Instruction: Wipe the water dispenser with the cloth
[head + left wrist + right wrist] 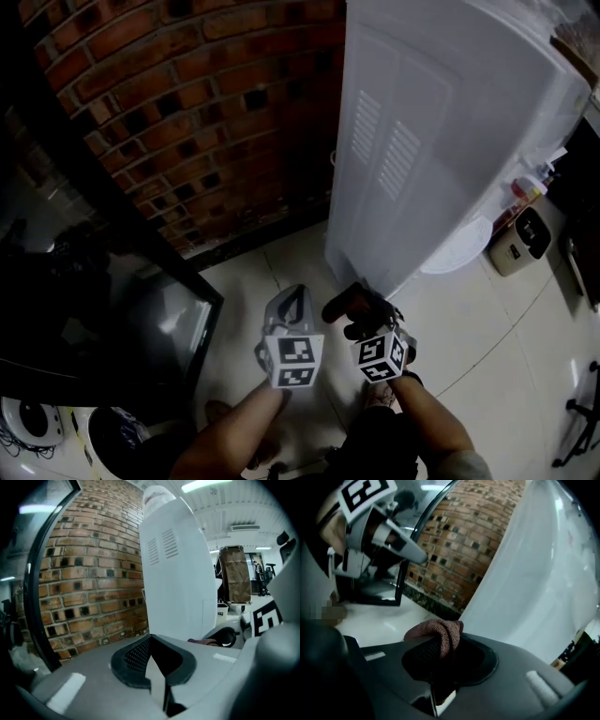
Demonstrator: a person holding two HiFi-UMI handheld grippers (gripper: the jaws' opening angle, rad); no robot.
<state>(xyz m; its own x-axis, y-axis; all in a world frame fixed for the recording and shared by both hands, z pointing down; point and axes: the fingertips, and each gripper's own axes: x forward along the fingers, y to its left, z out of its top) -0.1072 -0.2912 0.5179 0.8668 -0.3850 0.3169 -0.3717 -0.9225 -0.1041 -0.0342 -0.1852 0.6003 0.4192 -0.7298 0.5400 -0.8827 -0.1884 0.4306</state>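
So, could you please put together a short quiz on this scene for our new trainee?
1. What does the right tool grip?
A) a sponge
B) a reddish-brown cloth
C) a bottle
2. True or false: the left tool has something between its jaws.
3. Fill in the gap: the wall beside the white water dispenser is made of ___.

Key:
1. B
2. False: its jaws are together with nothing between them.
3. Brick
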